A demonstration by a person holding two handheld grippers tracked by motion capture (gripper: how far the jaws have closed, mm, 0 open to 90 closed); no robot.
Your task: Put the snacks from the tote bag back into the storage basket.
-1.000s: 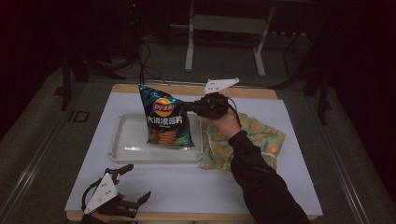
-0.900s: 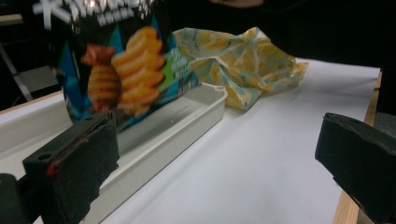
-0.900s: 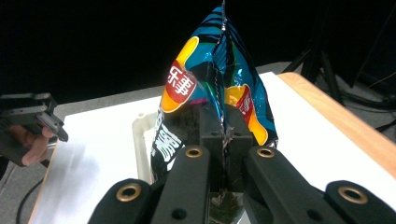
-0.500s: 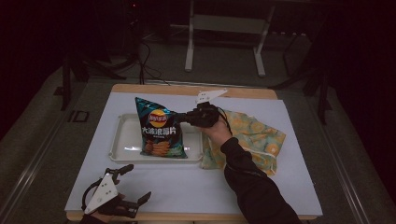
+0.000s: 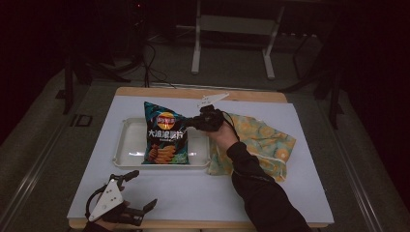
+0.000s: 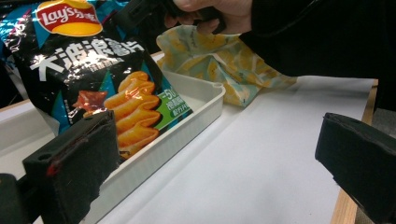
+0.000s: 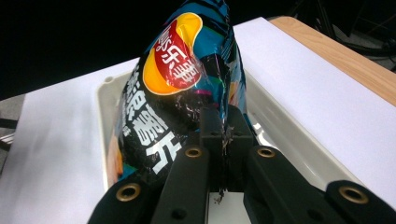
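The chip bag (image 5: 165, 140) has been lowered into the white tray (image 5: 126, 153), still pinched by the right gripper (image 5: 193, 122). The left gripper (image 5: 138, 193) is held wide open near the table's front edge. Letting go seems next.

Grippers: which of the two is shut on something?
The right gripper, pinching the chip bag by its edge above the tray. The left gripper rests open near the table's front edge, holding nothing.

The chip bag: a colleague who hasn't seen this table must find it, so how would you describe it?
On the white-covered table sits a white tray, left of a yellow-patterned cloth. The chip bag stands in that tray, pinched at its edge by the right claw; it is dark and glossy, with a red-and-yellow logo.
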